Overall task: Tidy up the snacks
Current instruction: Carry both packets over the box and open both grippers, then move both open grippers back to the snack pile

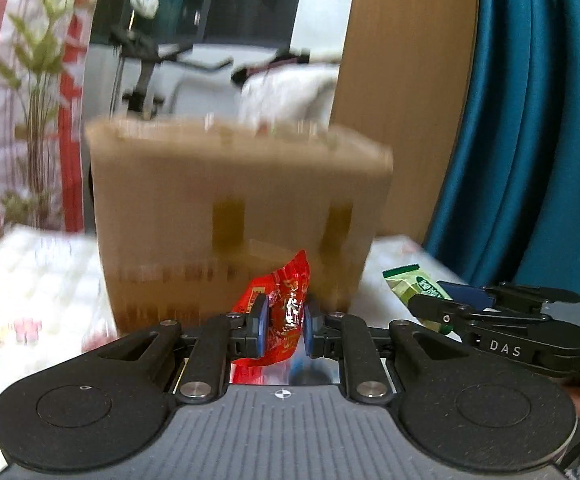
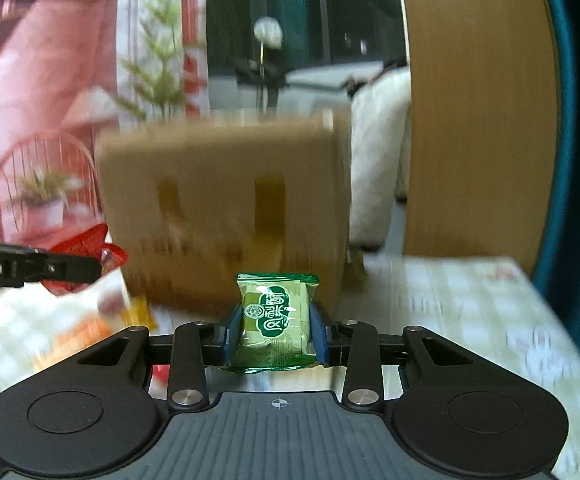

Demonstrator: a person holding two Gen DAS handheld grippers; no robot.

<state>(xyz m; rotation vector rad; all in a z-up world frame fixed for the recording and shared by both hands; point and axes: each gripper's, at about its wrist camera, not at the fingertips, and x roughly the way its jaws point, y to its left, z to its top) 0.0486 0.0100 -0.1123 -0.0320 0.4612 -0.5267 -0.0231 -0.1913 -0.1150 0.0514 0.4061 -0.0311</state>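
Left wrist view has the left gripper (image 1: 283, 330) clenched on a red packet (image 1: 285, 304), its blue pads (image 1: 261, 330) pressing both sides with only a narrow gap left; the packet stands upright, its top poking above the fingers. Right wrist view has the right gripper (image 2: 275, 336) grasping a green packet (image 2: 275, 320) flat-on between its pads (image 2: 233, 334), a wider gap filled by the wrapper, printed face toward the camera.

Each view catches the other tool from the side: the right gripper's fingers (image 1: 442, 312) with the green packet's end show at the left view's right edge, and the left gripper's finger (image 2: 61, 268) with the red packet's crinkled end shows at the right view's left edge. Only the right view shows orange and yellow wrappers (image 2: 137, 312) lying on the table (image 2: 450, 300), blurred.

Ahead of both grippers a cardboard box (image 1: 241, 216) stands on the pale patterned tablecloth, blurred, filling the middle and hiding the table behind it. Beyond are a wooden panel (image 1: 402, 80), a teal curtain (image 1: 530, 120) and a red-and-white backdrop (image 2: 29, 80)
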